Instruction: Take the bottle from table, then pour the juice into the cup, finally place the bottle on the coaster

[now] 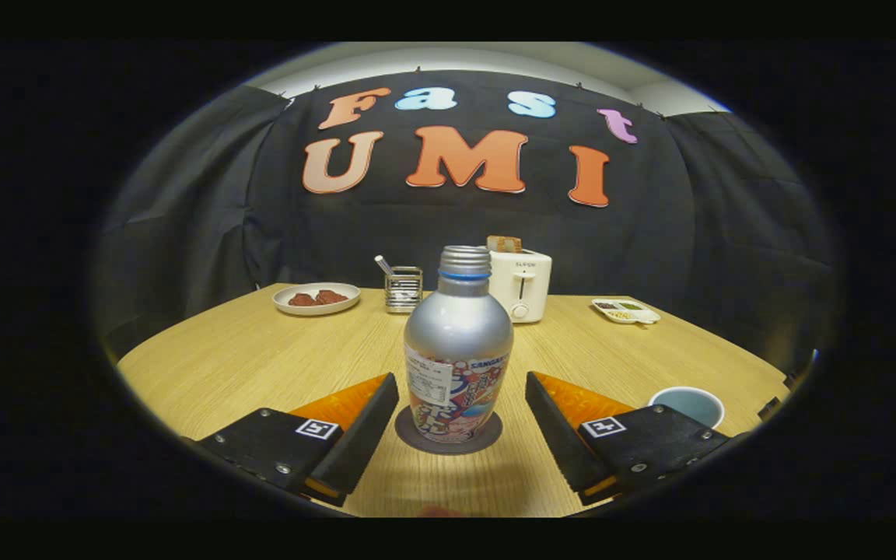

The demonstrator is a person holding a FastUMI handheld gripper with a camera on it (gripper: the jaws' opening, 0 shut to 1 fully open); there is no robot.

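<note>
So the silver aluminium bottle (457, 342) with the colourful label sits upright on the round dark coaster (448, 432), between the gripper's (461, 395) wide-open black fingers, neither touching it. Pale blue cup (686, 404) sits off right.

Coaster (448, 437): centre hidden under bottle (457, 350). Cup (686, 405), right of bottle: near rim hidden behind right finger (565, 420).

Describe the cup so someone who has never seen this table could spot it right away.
Start at the wooden table and the silver bottle standing on a dark coaster between the open tongs. The cup sits low beside the right-hand finger, round, white-rimmed, pale blue inside.
</note>
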